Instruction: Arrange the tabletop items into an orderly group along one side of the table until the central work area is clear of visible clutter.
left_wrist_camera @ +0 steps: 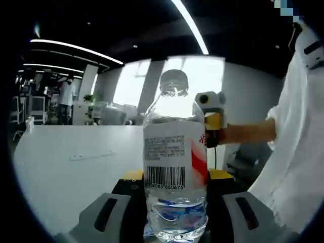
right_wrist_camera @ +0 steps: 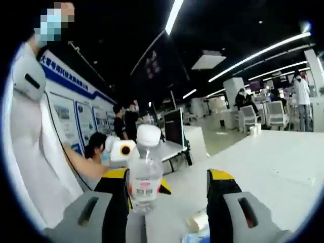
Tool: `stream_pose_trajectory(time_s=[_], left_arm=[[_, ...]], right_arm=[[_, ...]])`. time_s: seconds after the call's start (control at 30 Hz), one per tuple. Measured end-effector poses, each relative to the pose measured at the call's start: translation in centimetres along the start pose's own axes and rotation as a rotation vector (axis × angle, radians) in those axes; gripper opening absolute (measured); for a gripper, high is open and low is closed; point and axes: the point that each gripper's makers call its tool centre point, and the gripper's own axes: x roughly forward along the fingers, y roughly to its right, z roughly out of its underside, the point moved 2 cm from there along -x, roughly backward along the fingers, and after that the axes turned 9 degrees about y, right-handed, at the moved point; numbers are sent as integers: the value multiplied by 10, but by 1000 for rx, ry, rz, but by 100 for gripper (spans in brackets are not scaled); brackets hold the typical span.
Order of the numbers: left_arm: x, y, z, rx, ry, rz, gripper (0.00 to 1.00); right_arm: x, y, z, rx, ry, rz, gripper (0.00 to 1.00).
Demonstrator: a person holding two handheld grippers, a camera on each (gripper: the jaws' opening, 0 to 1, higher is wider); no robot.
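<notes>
A clear water bottle (left_wrist_camera: 175, 157) with a white-and-red label and a clear cap stands upright between my left gripper's (left_wrist_camera: 176, 174) yellow-tipped fingers, which are shut on its lower body. The right gripper view shows the same bottle (right_wrist_camera: 145, 174), white-capped, just beyond my right gripper's left finger (right_wrist_camera: 117, 195). My right gripper (right_wrist_camera: 169, 174) stands wide open over the white table (right_wrist_camera: 273, 167) and holds nothing. Low between its jaws lie a small cream object (right_wrist_camera: 197, 220) and a blue-and-white item (right_wrist_camera: 196, 238). In the left gripper view the right gripper (left_wrist_camera: 211, 119) shows behind the bottle, held by a person's arm.
The white table (left_wrist_camera: 66, 172) stretches out to the left, with a thin flat strip (left_wrist_camera: 91, 155) lying on it. A person in a white top (left_wrist_camera: 298, 152) stands close at the right. Desks, chairs and other people fill the room behind.
</notes>
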Motion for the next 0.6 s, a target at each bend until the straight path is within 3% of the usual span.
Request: stream_pose_trajectory(time_s=[0.1,0.3,0.6], left_arm=[[3,4,-1,-24,21,8,41],[8,10,3,-33,21,14,41],[3,10,3,-46,29,-8,42]], right_arm=[[12,-7,0,27,15,-14,70],[37,-20,14,99,2,-50,67],[50,-19,22,153,-16,-73,44]])
